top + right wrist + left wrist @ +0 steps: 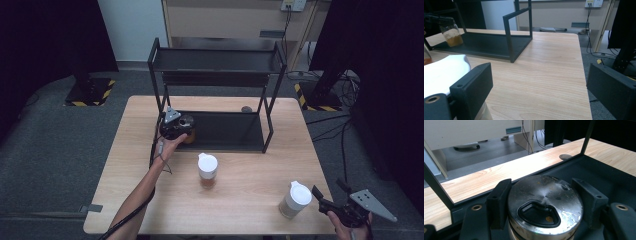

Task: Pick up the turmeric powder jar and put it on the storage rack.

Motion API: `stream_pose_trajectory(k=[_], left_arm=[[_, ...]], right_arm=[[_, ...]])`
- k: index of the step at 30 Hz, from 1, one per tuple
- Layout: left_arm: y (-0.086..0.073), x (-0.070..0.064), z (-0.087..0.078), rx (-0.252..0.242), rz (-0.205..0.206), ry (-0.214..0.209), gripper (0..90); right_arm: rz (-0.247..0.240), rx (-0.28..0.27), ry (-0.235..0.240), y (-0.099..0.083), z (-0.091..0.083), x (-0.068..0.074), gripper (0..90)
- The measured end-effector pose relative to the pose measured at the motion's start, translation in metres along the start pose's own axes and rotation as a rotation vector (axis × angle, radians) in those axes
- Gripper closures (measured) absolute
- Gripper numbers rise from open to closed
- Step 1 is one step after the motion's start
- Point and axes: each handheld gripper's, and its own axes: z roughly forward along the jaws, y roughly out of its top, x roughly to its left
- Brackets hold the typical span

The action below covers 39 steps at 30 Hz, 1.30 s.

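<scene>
A glass jar (189, 135) with amber contents and a scuffed metal lid (545, 202) stands at the left end of the black rack's lower shelf (227, 132). My left gripper (185, 125) is shut on it, one jaw against each side of the lid, with the gripper (544, 195) looking across the lid. The same jar (452, 36) appears far off in the right gripper view. My right gripper (329, 192) is open at the table's front right corner. A white-lidded jar (296, 199) stands just left of it, its lid (441, 72) outside the left jaw; nothing lies between the jaws (541, 82).
A second white-lidded jar (207, 169) stands mid-table in front of the two-tier rack (220, 60). A small dark disc (246, 109) lies on the table behind the rack. The wooden table (260, 170) ends close by on the right, with cables on the floor beyond.
</scene>
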Motion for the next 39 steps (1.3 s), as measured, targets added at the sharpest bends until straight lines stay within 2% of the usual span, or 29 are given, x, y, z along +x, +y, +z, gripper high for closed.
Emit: stream_pose_trajectory(k=[3,7,17,19,25,31,33,39], left_arm=[[0.001,-0.001,0.0,0.009,0.017,0.005,32.1],[0.002,0.0,0.0,0.012,0.013,0.002,30.2],[0.007,0.001,-0.001,0.002,-0.005,-0.013,13.6],[0.01,0.0,-0.003,0.0,0.011,-0.006,11.2],[0.022,-0.001,-0.007,0.0,0.012,-0.017,2.1],[0.035,-0.002,-0.016,-0.01,0.037,-0.025,1.6],[0.038,-0.001,-0.02,-0.021,0.03,-0.039,1.3],[0.052,-0.001,-0.034,-0.04,0.046,-0.067,0.9]], right_arm=[[-0.001,0.0,0.0,0.0,0.0,0.0,6.6],[-0.002,0.0,0.002,0.0,0.0,0.0,6.6],[-0.002,-0.001,0.004,0.0,0.0,0.0,6.6],[-0.002,-0.001,0.004,0.0,0.0,0.0,6.6],[-0.004,-0.001,0.005,0.001,0.0,0.0,6.6],[-0.002,-0.001,0.006,0.001,0.0,0.0,6.6],[-0.002,-0.001,0.007,0.001,0.001,0.0,6.6],[-0.003,0.0,0.007,0.001,0.001,0.0,6.6]])
